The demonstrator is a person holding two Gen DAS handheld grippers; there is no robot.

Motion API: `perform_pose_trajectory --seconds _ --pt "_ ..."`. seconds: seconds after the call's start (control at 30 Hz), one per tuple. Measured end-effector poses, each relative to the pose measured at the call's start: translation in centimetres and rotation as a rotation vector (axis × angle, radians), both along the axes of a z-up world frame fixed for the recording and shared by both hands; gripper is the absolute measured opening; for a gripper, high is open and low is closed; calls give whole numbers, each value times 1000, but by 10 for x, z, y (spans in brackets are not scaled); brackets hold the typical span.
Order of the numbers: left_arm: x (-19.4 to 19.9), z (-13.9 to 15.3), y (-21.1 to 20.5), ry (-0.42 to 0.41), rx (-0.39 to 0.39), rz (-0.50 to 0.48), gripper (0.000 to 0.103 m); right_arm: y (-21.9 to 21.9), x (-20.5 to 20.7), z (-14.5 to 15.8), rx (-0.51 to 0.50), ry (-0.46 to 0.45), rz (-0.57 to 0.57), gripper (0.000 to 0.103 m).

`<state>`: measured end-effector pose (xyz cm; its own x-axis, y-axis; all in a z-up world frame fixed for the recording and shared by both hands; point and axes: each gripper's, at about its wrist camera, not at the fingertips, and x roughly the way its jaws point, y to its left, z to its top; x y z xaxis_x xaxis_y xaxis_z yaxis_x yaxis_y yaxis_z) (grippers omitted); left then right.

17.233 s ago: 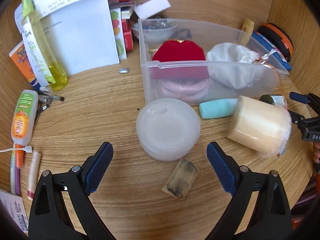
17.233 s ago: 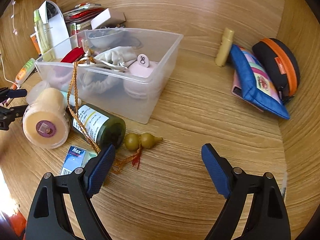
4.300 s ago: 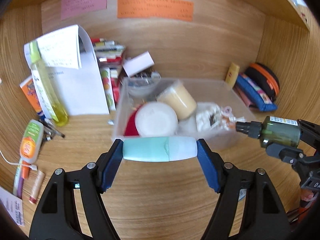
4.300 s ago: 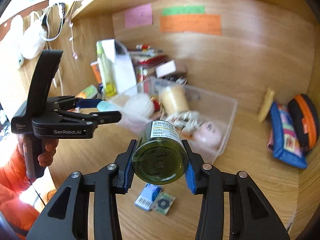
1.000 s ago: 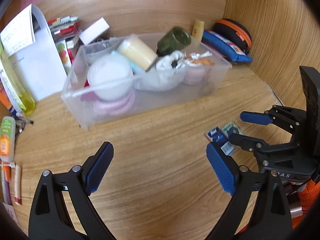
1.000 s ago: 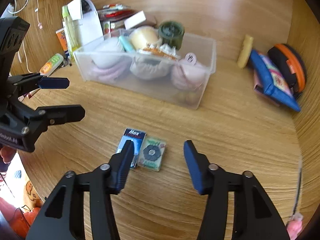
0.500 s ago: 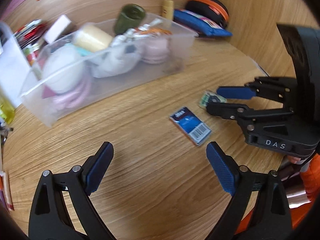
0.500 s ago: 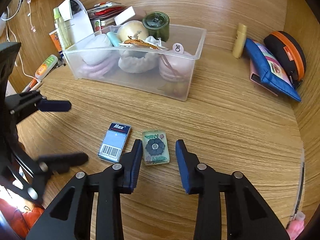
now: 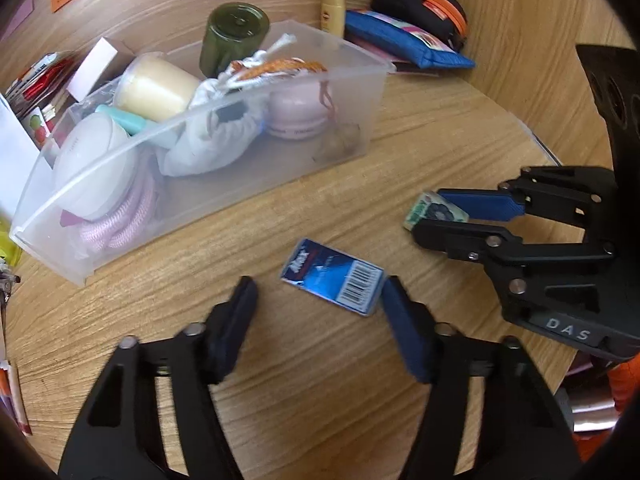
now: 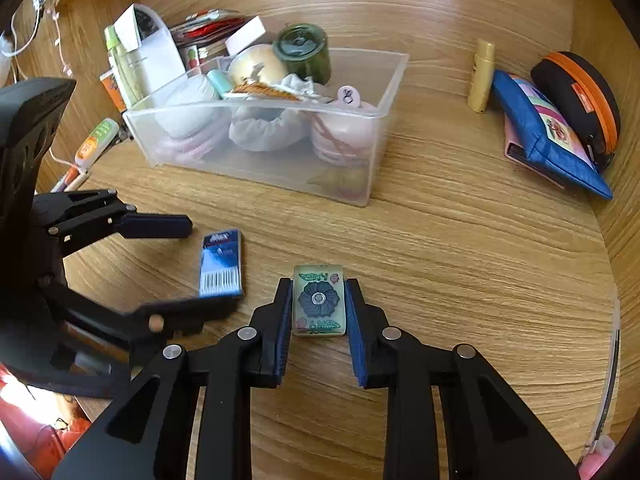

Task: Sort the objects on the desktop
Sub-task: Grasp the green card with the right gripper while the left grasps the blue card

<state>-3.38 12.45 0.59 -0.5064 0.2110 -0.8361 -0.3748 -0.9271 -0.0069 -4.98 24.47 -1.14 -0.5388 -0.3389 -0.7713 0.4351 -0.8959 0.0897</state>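
A blue staple box (image 9: 334,276) lies flat on the wooden desk between the jaws of my left gripper (image 9: 318,300). Those jaws are closing; the right pad is near the box's corner and the left pad stands clear of it. To its right, my right gripper (image 10: 318,296) is shut on a small green tile with a dark flower (image 10: 319,300), its pads against both long sides, and the tile rests on the desk. The clear plastic bin (image 9: 280,92) behind them holds a green jar, a cream jar, a white round case, cloth and pink items.
A blue pouch (image 10: 548,136), a black and orange case (image 10: 576,92) and a yellow tube (image 10: 482,76) lean at the back right wall. Papers, bottles and small boxes (image 10: 144,52) crowd the back left. Wooden walls enclose the desk.
My left gripper moved toward the blue box and its jaws narrowed around it. The right jaws came together onto the green tile.
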Motion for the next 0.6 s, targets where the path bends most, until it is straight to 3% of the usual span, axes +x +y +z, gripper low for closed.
perform_pose_trajectory --seconds 0.13,0.3,0.4,0.47,0.53,0.6 --pt "-6 1 -8 8 4 46 26 9 -2 8 -51 10 -10 22" --pt "-10 2 -23 -18 71 75 22 15 -5 17 -86 27 -10 22" --pt "-9 3 -28 -12 72 65 31 15 -5 20 -90 33 -7 23" --pt "-11 3 -30 6 39 72 54 16 -6 21 -96 32 -2 23" --pt "-13 3 -30 17 18 69 61 17 -6 21 -106 25 3 23" --pt "-17 3 -29 23 -4 50 61 17 -6 21 -107 21 4 23"
